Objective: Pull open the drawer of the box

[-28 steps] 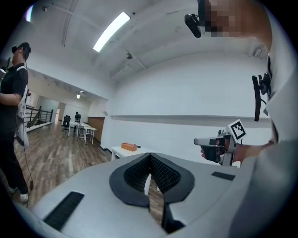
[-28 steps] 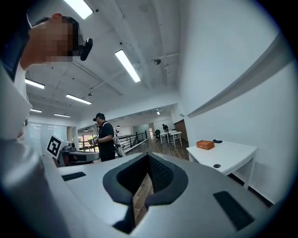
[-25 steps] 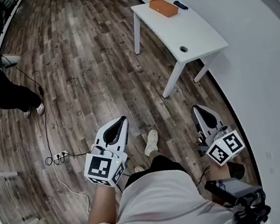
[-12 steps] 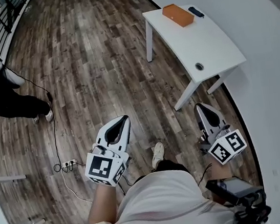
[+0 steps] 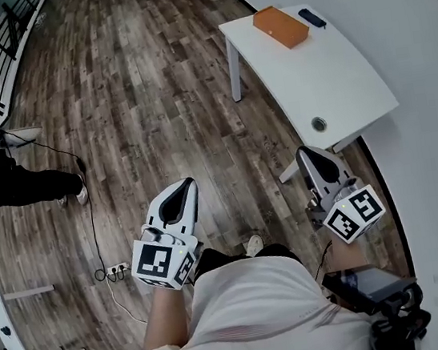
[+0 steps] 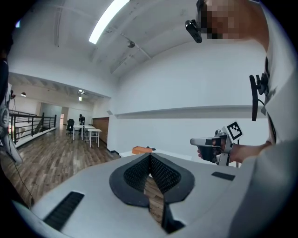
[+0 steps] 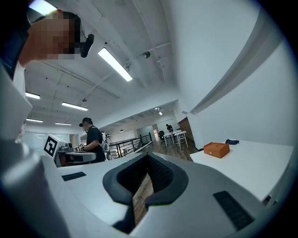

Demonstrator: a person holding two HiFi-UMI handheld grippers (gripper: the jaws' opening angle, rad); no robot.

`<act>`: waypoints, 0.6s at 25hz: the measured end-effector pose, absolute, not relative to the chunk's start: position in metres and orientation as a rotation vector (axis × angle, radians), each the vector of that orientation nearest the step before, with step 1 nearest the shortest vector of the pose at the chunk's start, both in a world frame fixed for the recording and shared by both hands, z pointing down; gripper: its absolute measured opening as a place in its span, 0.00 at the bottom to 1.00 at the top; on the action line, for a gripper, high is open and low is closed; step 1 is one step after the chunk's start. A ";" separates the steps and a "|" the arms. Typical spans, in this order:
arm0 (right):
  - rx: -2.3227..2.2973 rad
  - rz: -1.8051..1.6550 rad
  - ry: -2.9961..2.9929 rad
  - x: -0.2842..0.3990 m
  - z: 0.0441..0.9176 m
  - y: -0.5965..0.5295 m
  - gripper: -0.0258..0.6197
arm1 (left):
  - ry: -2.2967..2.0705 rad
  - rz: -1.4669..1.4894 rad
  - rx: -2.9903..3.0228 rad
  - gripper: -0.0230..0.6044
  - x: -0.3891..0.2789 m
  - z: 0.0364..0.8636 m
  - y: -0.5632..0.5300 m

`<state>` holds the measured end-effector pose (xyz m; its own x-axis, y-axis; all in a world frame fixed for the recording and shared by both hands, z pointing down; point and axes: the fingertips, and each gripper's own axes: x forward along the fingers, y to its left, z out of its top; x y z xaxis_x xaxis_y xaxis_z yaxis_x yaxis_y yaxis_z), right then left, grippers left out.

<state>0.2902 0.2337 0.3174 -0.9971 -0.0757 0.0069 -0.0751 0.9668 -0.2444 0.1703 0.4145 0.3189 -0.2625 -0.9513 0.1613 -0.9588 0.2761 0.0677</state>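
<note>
Looking down, head view: a white table [image 5: 334,73] stands against the wall at the right, on a wooden floor [image 5: 151,91].
Box: the orange box [image 5: 281,26] lies at the table's far edge, about midway along it; a small dark object [image 5: 312,18] lies just beside it, toward the far right corner.
Near edge: a round cable hole [image 5: 319,124] sits close to the table's near edge.
Left gripper: the left gripper [image 5: 186,185] is held over the floor, well apart from the table and the box, its jaws closed to a point.
Right gripper: the right gripper [image 5: 307,153] hangs just off the table's near edge, jaws closed, well apart from the box.
Floor: a power strip [image 5: 117,268] with a cable lies left of the left gripper; another person [image 5: 10,185] is at the far left.
Left gripper view: the ribbed pads [image 6: 158,173] meet at the tips with nothing between them; the box shows small beyond them.
Right gripper view: the jaws are closed and empty; the box rests on the table's far part at the right, drawer state not discernible.
</note>
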 end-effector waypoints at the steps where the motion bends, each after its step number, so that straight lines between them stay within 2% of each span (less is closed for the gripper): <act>1: -0.113 -0.387 3.115 0.283 0.318 0.228 0.04 | -2.366 0.060 1.791 0.05 0.164 0.320 0.408; 8: -0.152 -0.361 3.144 0.233 0.333 0.193 0.04 | -2.320 0.029 1.843 0.05 0.112 0.336 0.363; 15: -0.285 -0.311 3.148 0.151 0.325 0.159 0.04 | -2.248 -0.013 1.960 0.05 0.015 0.336 0.316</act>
<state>0.1506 0.1589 0.3254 -0.9833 -0.1747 0.0518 -0.1815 0.9647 -0.1909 0.0145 0.3160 0.3364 -0.1293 -0.9850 0.1138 -0.9837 0.1420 0.1108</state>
